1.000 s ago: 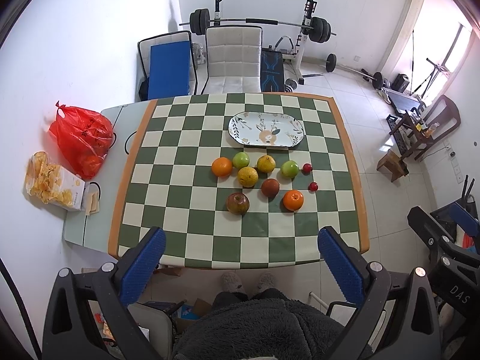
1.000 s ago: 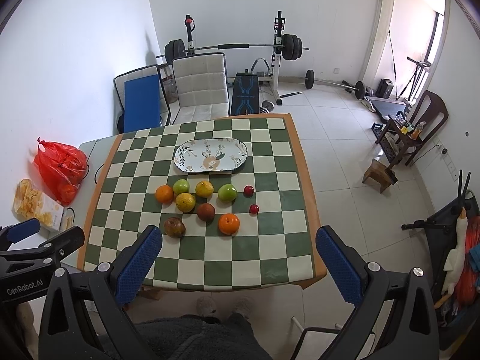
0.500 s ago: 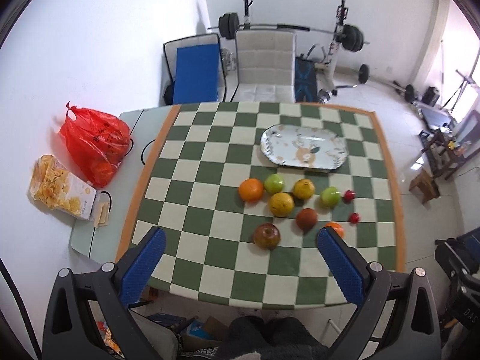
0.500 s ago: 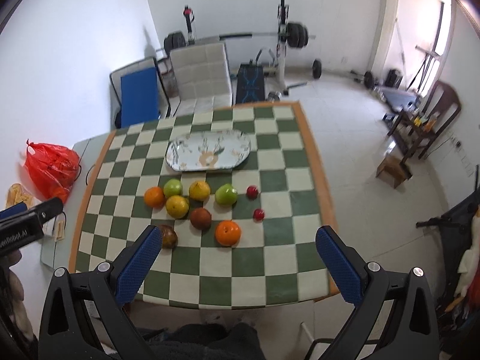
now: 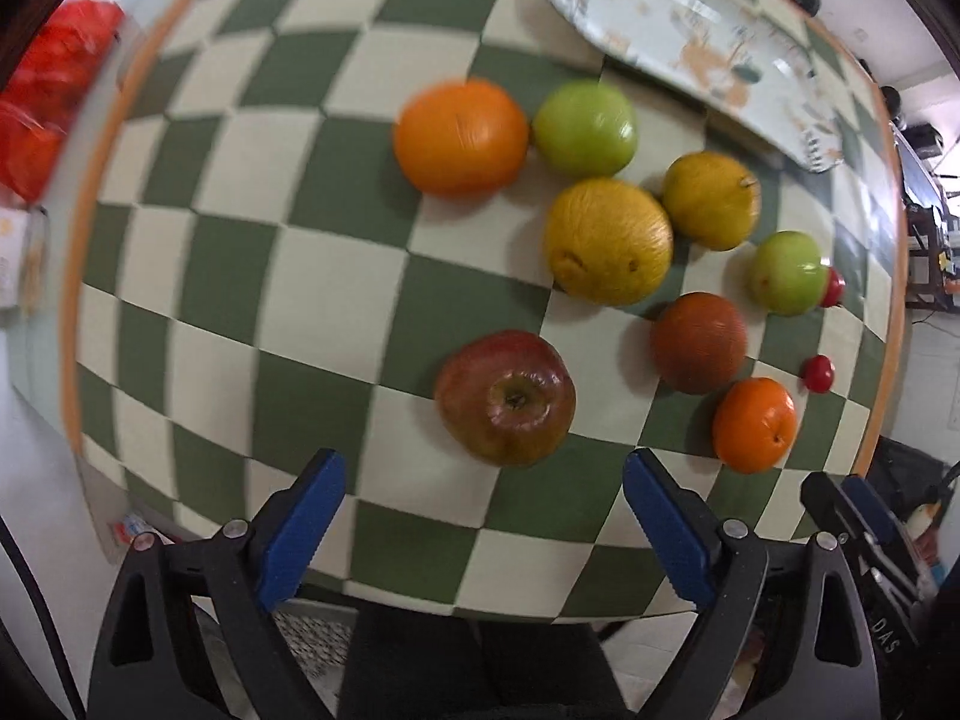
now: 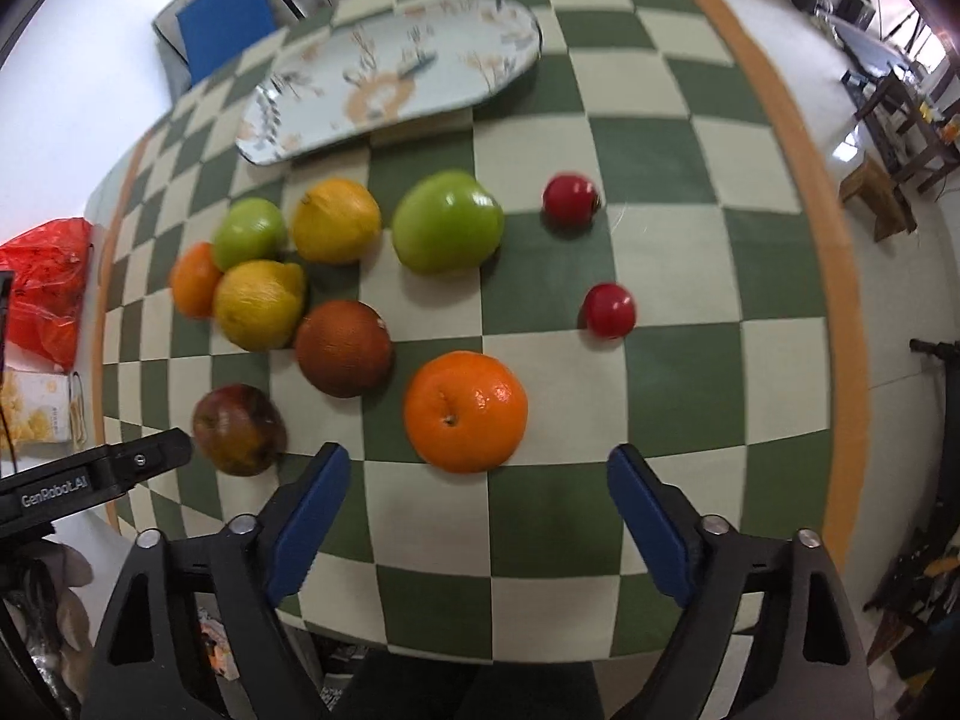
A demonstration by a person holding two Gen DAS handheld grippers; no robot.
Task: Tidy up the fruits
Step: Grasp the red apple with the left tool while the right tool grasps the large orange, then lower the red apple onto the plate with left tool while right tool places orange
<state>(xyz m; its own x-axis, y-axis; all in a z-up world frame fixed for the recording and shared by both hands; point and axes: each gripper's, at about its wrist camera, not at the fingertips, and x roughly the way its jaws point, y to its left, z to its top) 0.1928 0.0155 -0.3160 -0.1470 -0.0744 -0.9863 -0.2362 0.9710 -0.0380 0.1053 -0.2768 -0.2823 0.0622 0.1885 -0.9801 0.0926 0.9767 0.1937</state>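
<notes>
Both my grippers have dropped close over the counter [image 5: 252, 276]. Platter [image 6: 390, 72] sits bare beyond the fruit. Left gripper [image 5: 483, 516], jaws wide, faces the red apple [image 5: 505, 397]; right gripper [image 6: 479, 507], also spread, faces the orange [image 6: 465, 411]. Next: straddle and close.

Plate [image 5: 690, 30] cut off at top edge, left view. Red bag [image 5: 42, 114] blurred, clipped at left. Far cherry [image 5: 833, 288] half hidden behind green apple [image 5: 783, 273].

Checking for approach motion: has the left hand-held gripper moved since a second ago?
Yes. The left hand-held gripper has dropped toward the checkered table, now close over the red apple.
</notes>
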